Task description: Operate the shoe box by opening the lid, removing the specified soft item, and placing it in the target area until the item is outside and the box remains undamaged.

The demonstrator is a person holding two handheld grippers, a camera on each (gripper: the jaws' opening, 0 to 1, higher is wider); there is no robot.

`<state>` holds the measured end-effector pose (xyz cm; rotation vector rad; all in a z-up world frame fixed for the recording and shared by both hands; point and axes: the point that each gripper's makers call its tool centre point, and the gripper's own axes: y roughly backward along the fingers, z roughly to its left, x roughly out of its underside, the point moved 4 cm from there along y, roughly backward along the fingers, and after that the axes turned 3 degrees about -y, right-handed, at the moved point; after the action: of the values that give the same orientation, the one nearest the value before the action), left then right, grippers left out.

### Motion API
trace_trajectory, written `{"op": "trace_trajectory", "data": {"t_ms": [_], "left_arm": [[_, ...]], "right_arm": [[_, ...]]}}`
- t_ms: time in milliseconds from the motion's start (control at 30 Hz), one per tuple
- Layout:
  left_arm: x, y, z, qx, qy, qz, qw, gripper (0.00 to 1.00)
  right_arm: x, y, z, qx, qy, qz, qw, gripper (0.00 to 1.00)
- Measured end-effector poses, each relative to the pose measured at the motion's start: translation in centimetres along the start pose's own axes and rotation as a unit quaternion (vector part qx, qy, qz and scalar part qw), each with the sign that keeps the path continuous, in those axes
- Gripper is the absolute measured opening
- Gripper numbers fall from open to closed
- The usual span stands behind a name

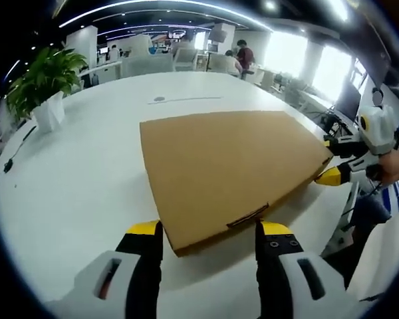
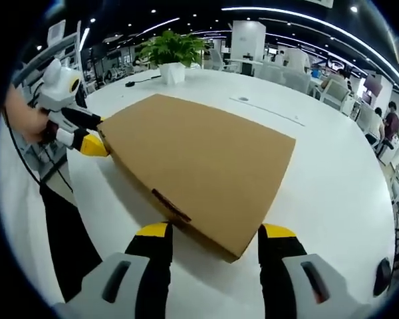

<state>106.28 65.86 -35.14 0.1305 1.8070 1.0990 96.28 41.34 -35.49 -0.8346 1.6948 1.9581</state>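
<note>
Shoe box (image 1: 229,169) of plain brown cardboard lies flat on the white tabletop (image 1: 86,173) with its lid shut, and in the left gripper view its long axis runs from the near corner at 6 o'clock up toward 1 o'clock. A small dark tab (image 1: 247,216) sits on the near edge of the lid. The left claw (image 1: 209,242) is spread wide, its two yellow-tipped jaws standing either side of the box's near corner; whether they touch the cardboard I cannot tell. At 3 o'clock in that view the right claw (image 1: 332,166) reaches in, its jaws parted and straddling the far corner of the box, a person's hand (image 1: 396,166) behind it. In the right gripper view the shoe box (image 2: 199,163) stretches from 6 o'clock toward 10 o'clock, the same dark tab (image 2: 171,205) on its near side, and the right claw (image 2: 216,246) stands wide about the near corner. The left claw (image 2: 92,133) comes in at 9 o'clock, against the box's far corner. A potted green plant (image 1: 43,83) stands on the tabletop at 10 o'clock in the left gripper view, well apart from the box. Office desks and seated people fill the background.
</note>
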Motion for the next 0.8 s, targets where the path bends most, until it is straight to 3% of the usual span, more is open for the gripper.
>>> {"op": "trace_trajectory", "data": {"t_ms": [100, 300, 433, 533, 567, 600, 633, 667, 800], "left_arm": [[0.0, 0.4, 0.1, 0.008, 0.009, 0.000, 0.9999, 0.53], [-0.1, 1.2, 0.0, 0.014, 0.020, -0.025, 0.9994, 0.50], [0.0, 1.8, 0.2, 0.021, 0.028, -0.031, 0.9989, 0.58], [-0.3, 2.5, 0.1, 0.022, 0.014, -0.034, 0.9991, 0.59], [-0.2, 2.7, 0.2, 0.027, 0.002, -0.036, 0.9990, 0.55], [-0.2, 2.9, 0.1, 0.039, -0.022, -0.032, 0.9985, 0.42], [-0.5, 3.4, 0.3, 0.023, -0.043, -0.031, 0.9983, 0.40], [-1.0, 3.7, 0.3, 0.019, -0.063, -0.045, 0.9968, 0.42], [-1.2, 4.3, 0.5, 0.024, -0.040, -0.052, 0.9976, 0.47]], "right_arm": [[0.2, 0.1, 0.2, 0.010, 0.025, 0.003, 0.9996, 0.50], [0.0, 0.4, 1.1, 0.008, 0.041, -0.017, 0.9990, 0.64], [-0.5, 0.8, 1.4, 0.014, 0.052, -0.033, 0.9980, 0.69], [-0.9, 1.6, 0.8, 0.045, 0.095, -0.031, 0.9940, 0.62], [-1.1, 2.0, 0.8, 0.043, 0.082, -0.039, 0.9949, 0.57], [-1.4, 2.3, 0.8, 0.038, 0.058, -0.054, 0.9961, 0.52], [-1.5, 2.6, 0.9, 0.026, 0.034, -0.053, 0.9977, 0.47], [-1.6, 2.9, 0.6, 0.030, 0.028, -0.056, 0.9976, 0.48], [-2.1, 3.6, 0.6, 0.030, 0.012, -0.060, 0.9977, 0.48]]}}
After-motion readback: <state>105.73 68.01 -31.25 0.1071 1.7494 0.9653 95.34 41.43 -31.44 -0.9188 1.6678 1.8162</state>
